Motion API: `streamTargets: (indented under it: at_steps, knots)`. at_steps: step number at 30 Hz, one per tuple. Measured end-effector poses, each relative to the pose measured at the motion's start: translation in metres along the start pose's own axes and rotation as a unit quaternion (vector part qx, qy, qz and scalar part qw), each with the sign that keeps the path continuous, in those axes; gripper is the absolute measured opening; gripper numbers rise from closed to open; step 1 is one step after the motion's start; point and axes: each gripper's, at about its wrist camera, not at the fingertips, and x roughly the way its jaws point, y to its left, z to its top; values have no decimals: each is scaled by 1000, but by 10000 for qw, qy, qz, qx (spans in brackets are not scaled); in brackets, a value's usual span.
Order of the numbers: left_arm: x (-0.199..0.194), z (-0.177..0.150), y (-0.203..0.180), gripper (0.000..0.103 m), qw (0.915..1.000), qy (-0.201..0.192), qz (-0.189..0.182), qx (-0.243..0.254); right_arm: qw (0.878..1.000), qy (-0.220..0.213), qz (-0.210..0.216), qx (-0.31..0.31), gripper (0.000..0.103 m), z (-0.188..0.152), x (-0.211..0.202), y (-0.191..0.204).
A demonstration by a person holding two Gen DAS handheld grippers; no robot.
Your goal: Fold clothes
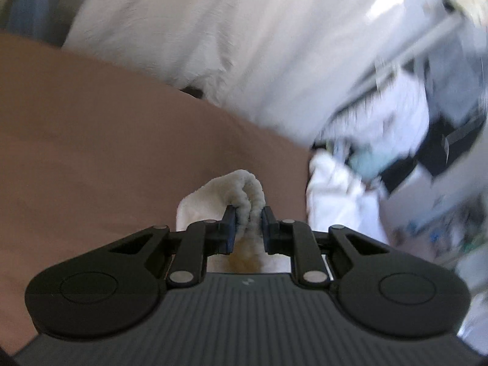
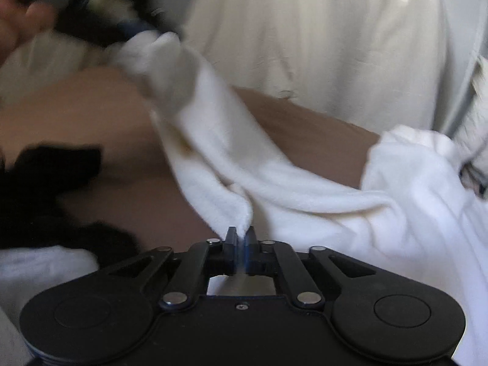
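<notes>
A white fleecy garment (image 2: 219,140) stretches across the right wrist view above a tan surface (image 2: 305,116). My right gripper (image 2: 241,233) is shut on a pinched edge of it. My left gripper (image 1: 247,213) is shut on a thick ribbed white hem (image 1: 247,189) of the same kind of cloth, held over the tan surface (image 1: 106,140). In the right wrist view the left gripper (image 2: 100,9) shows blurred at the top left, held in a hand (image 2: 15,9), gripping the garment's far end (image 2: 158,48).
A white sheet or pillow (image 1: 228,30) lies beyond the tan surface. A pile of white cloth (image 1: 335,195) and cluttered items (image 1: 427,128) sit to the right. A black garment (image 2: 45,183) lies at the left in the right wrist view.
</notes>
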Motion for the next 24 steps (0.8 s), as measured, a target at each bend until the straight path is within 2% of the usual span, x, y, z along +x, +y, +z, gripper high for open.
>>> streamTargets:
  at_steps: [2, 4, 6, 8, 9, 10, 12, 13, 14, 15, 16, 17, 18, 19, 21, 24]
  knots:
    - [-11, 9, 15, 15, 9978, -427, 5, -511, 9991, -247, 178, 296, 4, 3, -11, -10]
    - [-33, 18, 24, 15, 9932, -964, 262, -595, 9895, -573, 1075, 774, 4, 13, -35, -20]
    - [-57, 25, 27, 15, 9839, -1536, 828, -386, 9723, -794, 1927, 1061, 4, 18, -53, -26]
    - [-67, 28, 32, 15, 9711, -1819, 1515, -313, 9511, -903, 2709, 1175, 4, 19, -65, -29]
    - [-64, 28, 35, 16, 9623, -1842, 1980, -284, 9517, -684, 2780, 1105, 4, 17, -60, -26]
    - [-57, 27, 37, 18, 9530, -1758, 2460, -179, 9579, -439, 2663, 977, 4, 14, -53, -22]
    - [-42, 27, 42, 20, 9292, -1477, 3386, 94, 9620, 87, 2534, 1011, 4, 8, -33, -16]
    - [-34, 28, 43, 21, 9196, -1216, 3724, 290, 9614, 305, 2501, 1107, 4, 4, -23, -15]
    - [-28, 30, 44, 25, 9142, -1026, 3900, 409, 9594, 386, 2507, 1237, 4, 2, -18, -17]
    - [-24, 32, 45, 34, 9132, -888, 3951, 457, 9584, 384, 2471, 1372, 5, 2, -15, -19]
    - [-25, 33, 48, 41, 9181, -773, 3864, 413, 9580, 312, 2399, 1541, 5, 4, -14, -25]
    - [-28, 33, 52, 56, 9261, -659, 3702, 306, 9572, 240, 2325, 1710, 5, 6, -13, -31]
    - [-30, 33, 56, 65, 9336, -544, 3537, 199, 9560, 165, 2245, 1881, 5, 9, -12, -37]
    - [-32, 33, 60, 67, 9405, -430, 3371, 92, 9551, 60, 2104, 2087, 5, 10, -12, -44]
    - [-35, 30, 65, 67, 9478, -198, 3182, -101, 9542, 3, 1716, 2449, 5, 6, -5, -61]
    - [-42, 17, 63, 67, 9466, -153, 3194, -406, 9495, 148, 1318, 2844, 5, -1, 10, -87]
